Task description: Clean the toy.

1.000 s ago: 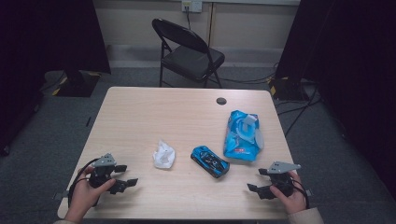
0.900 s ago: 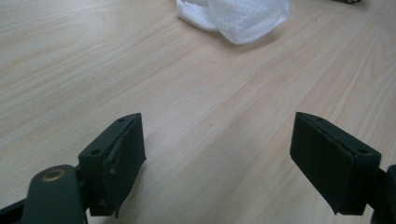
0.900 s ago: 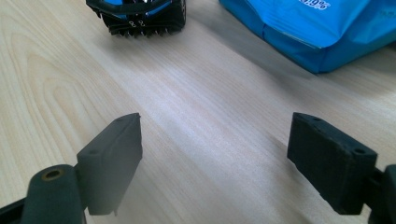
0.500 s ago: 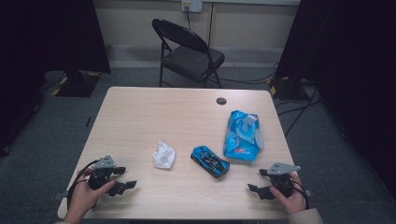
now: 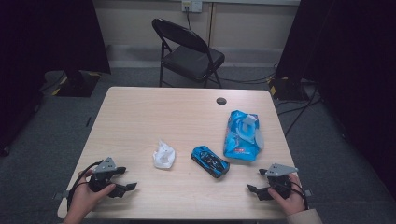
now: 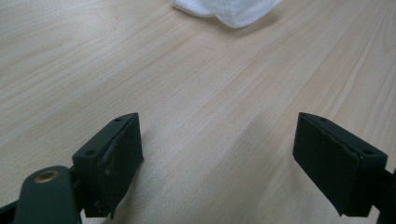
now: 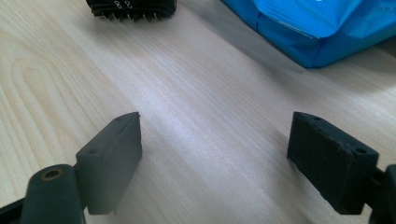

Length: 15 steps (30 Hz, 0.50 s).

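Observation:
A crumpled white tissue (image 5: 164, 155) lies on the wooden table (image 5: 163, 112), with a blue toy car (image 5: 210, 161) to its right and a blue wipes pack (image 5: 243, 135) beyond the car. My left gripper (image 5: 127, 178) rests at the near left corner, open and empty. Its jaws have just been opening a little further. In the left gripper view it (image 6: 219, 154) points at the tissue (image 6: 229, 10) across bare wood. My right gripper (image 5: 256, 180) sits at the near right, open and empty. In the right gripper view it (image 7: 215, 154) faces the car (image 7: 130, 7) and the pack (image 7: 317, 28).
A black folding chair (image 5: 189, 51) stands behind the table's far edge. A small round black cap (image 5: 221, 101) sits in the tabletop near the back. Dark curtains hang at both sides, and cables run on the floor at the right.

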### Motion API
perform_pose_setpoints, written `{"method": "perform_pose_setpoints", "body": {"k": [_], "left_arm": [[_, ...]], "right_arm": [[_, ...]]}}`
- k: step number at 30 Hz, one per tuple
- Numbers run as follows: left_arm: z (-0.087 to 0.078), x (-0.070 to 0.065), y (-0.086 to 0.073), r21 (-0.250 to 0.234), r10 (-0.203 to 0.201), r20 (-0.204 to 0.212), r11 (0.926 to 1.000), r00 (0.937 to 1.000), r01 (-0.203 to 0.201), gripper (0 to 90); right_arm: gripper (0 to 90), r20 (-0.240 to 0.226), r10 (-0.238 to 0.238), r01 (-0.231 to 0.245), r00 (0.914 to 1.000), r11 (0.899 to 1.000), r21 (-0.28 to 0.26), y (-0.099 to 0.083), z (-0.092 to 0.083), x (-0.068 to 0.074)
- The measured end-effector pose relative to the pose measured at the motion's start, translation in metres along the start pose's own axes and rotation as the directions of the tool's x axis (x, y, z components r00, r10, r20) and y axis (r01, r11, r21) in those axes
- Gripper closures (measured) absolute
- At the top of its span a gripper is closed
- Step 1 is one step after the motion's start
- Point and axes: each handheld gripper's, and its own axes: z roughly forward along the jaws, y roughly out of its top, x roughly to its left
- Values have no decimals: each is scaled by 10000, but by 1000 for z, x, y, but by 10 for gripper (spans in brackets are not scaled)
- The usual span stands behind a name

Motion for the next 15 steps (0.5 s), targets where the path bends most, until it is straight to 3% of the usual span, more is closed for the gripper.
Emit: {"method": "perform_pose_setpoints", "body": {"k": [3, 15], "left_arm": [[0, -2, 0, 76, 324, -99, 9994, 9994, -323, 150], [2, -4, -2, 39, 642, -180, 9979, 9978, -641, 129]], "right_arm": [[175, -3, -8, 8, 10000, 10000, -4, 0, 0, 0], [175, -3, -7, 7, 10000, 10000, -6, 0, 0, 0]]}}
